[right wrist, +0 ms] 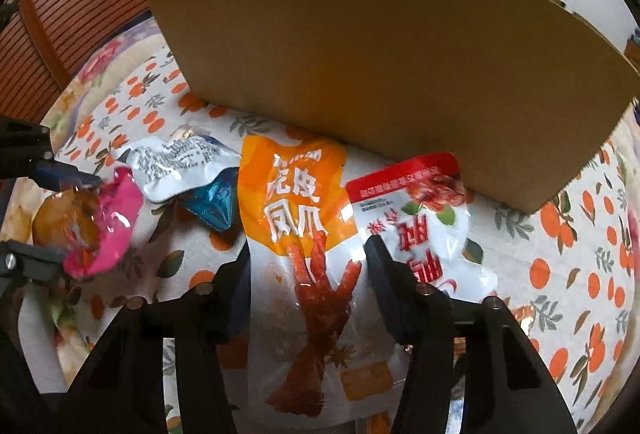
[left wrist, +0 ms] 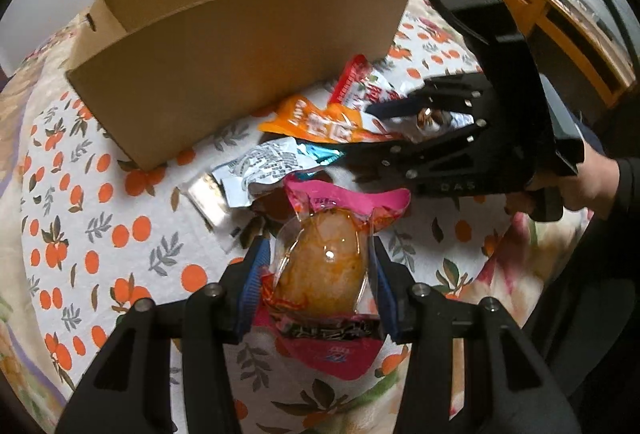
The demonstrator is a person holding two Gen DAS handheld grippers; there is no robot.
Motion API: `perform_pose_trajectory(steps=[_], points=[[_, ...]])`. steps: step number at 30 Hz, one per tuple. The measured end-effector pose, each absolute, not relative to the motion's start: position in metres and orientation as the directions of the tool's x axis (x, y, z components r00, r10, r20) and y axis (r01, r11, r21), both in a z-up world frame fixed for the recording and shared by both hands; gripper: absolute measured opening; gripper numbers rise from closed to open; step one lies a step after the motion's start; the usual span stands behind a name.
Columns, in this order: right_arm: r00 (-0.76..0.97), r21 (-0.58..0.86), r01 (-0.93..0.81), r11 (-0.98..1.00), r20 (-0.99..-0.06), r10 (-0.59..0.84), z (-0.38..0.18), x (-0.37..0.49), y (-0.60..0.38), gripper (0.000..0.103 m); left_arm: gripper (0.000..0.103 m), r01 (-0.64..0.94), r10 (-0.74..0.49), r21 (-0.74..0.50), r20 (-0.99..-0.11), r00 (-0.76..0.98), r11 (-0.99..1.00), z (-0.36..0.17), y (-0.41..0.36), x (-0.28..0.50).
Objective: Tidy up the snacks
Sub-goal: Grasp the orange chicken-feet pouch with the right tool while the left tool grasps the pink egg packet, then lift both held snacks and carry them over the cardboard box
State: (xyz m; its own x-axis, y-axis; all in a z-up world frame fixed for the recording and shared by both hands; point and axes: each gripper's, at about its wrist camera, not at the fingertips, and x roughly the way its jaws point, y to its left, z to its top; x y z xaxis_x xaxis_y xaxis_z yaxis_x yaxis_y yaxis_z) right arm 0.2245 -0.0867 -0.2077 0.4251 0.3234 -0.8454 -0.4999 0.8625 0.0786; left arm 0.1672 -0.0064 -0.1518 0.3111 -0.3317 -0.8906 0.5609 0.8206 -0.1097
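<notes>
Left gripper [left wrist: 320, 274]: clamped the egg pack [left wrist: 324, 266], long axis along fingers.
Right gripper [right wrist: 308, 262]: narrowed astride the orange pack [right wrist: 296, 202]; grip uncertain.
Box [left wrist: 240, 46]: beyond both.

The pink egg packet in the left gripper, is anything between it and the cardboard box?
The egg packet is clamped in the left gripper. Between it and the cardboard box lie only flat wrappers, the silver packet nearest. The box's near wall must be cleared.

Soft, even daylight fills both views, with faint shadows. Glare spots sit on the egg pack [left wrist: 324, 262]. Fisheye bending curves the cardboard box [right wrist: 380, 66], edges vignette black, and the right gripper [left wrist: 432, 122] is motion-blurred.
</notes>
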Motion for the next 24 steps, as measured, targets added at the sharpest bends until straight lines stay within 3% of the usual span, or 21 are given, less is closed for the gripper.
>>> perform_pose_trajectory(steps=[24], points=[[0.413,0.147,-0.478,0.866,-0.833,0.369,-0.184,0.208,-0.109,0.048,0.048,0.520,-0.366,-0.119,-0.838,0.404,0.846,-0.119,0.004,0.165]])
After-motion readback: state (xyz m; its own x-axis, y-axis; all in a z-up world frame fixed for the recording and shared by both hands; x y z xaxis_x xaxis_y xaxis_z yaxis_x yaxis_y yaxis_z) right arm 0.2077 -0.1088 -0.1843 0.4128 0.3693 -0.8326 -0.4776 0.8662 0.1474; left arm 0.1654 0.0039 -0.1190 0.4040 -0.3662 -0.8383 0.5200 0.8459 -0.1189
